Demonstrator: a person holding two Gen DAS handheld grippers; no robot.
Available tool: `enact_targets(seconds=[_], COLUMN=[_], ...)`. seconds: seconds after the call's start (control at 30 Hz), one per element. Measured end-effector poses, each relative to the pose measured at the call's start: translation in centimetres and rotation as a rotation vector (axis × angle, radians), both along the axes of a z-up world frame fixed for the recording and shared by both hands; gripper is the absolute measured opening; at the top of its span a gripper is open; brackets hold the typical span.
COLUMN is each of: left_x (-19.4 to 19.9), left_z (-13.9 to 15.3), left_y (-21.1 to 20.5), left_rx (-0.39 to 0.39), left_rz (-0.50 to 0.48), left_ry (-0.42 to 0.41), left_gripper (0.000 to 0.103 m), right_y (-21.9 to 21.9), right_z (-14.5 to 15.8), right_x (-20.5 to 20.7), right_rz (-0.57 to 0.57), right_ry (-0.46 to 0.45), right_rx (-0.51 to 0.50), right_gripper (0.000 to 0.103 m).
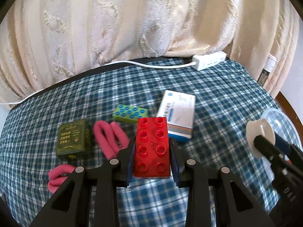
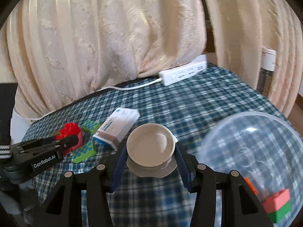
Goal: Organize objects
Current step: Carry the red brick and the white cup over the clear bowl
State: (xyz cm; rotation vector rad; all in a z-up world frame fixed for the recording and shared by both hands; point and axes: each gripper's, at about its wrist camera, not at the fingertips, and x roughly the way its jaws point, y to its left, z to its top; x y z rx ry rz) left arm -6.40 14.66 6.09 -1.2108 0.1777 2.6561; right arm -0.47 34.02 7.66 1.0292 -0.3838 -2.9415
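Left tool (image 1: 152,147) clamping red brick (image 1: 151,147) lengthwise, studs up, right tool (image 2: 150,151) apparently gripping white dish (image 2: 150,144).

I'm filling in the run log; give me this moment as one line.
left gripper: shut on red studded plastic brick | right gripper: shut on small white round dish | clear plastic bowl: holds bricks
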Motion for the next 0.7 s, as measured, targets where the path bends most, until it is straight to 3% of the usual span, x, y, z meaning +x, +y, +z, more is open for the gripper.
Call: enact_targets(seconds=[0.3,0.7], left_x=[1.2,2.2], left_z=[0.3,0.3], left_y=[3.9,9.0], left_rx=[-0.019,-0.031], left_rz=[-0.084,-0.185], left_ry=[-0.001,-0.012], left_gripper=[0.033,0.033], right_y=[6.8,14.3], right_z=[1.5,1.1], right_x=[3.3,6.2], right_rz=[-0.149,-0.319], right_ry=[0.027,0.009], right_rx=[-0.006,0.022], right_gripper=[0.053,0.053])
